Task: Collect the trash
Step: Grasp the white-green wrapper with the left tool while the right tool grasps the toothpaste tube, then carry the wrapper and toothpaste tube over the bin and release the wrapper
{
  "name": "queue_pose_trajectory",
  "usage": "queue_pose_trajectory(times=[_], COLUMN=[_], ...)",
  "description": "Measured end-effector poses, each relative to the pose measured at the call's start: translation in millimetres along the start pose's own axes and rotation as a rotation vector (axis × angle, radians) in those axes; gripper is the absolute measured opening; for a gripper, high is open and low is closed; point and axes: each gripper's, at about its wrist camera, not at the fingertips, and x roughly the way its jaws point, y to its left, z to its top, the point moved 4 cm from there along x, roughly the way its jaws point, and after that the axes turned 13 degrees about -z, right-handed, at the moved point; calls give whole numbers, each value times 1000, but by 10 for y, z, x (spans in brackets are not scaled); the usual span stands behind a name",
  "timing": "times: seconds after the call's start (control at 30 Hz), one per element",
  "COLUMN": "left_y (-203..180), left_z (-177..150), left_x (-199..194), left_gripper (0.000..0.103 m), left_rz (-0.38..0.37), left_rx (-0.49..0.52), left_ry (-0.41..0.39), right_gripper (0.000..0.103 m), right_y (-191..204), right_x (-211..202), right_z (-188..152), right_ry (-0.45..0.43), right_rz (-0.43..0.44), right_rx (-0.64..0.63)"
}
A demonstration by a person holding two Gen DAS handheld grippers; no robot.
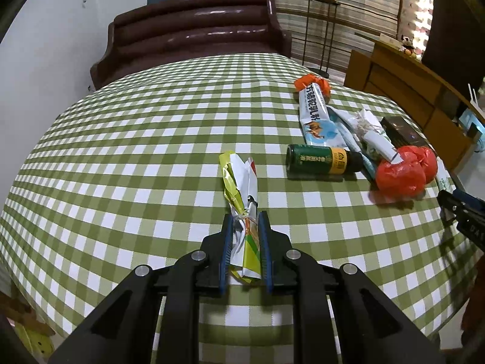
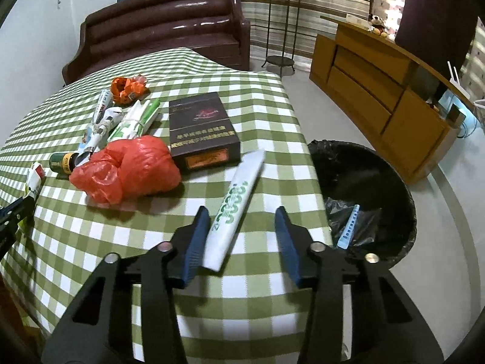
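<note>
checkered table [image 1: 136, 139]: left gripper [image 1: 245, 221] clamps wrapper [image 1: 242, 200].

Green figures that may be read as "3000" are printed along the white tube [image 2: 235, 209]. Chinese characters are seen on the white-and-blue packet [image 1: 313, 112], illegible elsewhere.
</note>
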Motion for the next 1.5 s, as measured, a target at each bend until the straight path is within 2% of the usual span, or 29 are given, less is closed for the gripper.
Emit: queue_pose_trajectory(times=[0.13, 0.23, 0.53, 0.8, 1.07, 1.37, 1.5], left_y=[-10, -20, -63, -277, -876, -1798, -2137], left_z=[2, 5, -5, 109, 343, 495, 533], left_x=[6, 13, -27, -218, -309, -103, 22], left_gripper=[18, 18, 18, 18, 18, 18, 18], left_rz=[-7, -10, -24, -67, -168, -296, -327], left_rx=[3, 2, 2, 27, 106, 217, 260], left_ry=[-3, -6, -13, -64, -119, -130, -124], right_gripper=[24, 15, 13, 13, 13, 13, 13], right_y=[-24, -36, -131, -338, -803, -1292, -1437], right_x=[-29, -37, -92, -199, -249, -192, -122], right_z=[-19, -24, -18, 33, 117, 114, 94], right_ry=[-13, -23, -42, -77, -124, -140, -136], right_rz=[-3, -9, 13, 11, -49, -102, -110], right_rx=[-9, -15, 11, 52, 114, 173, 196])
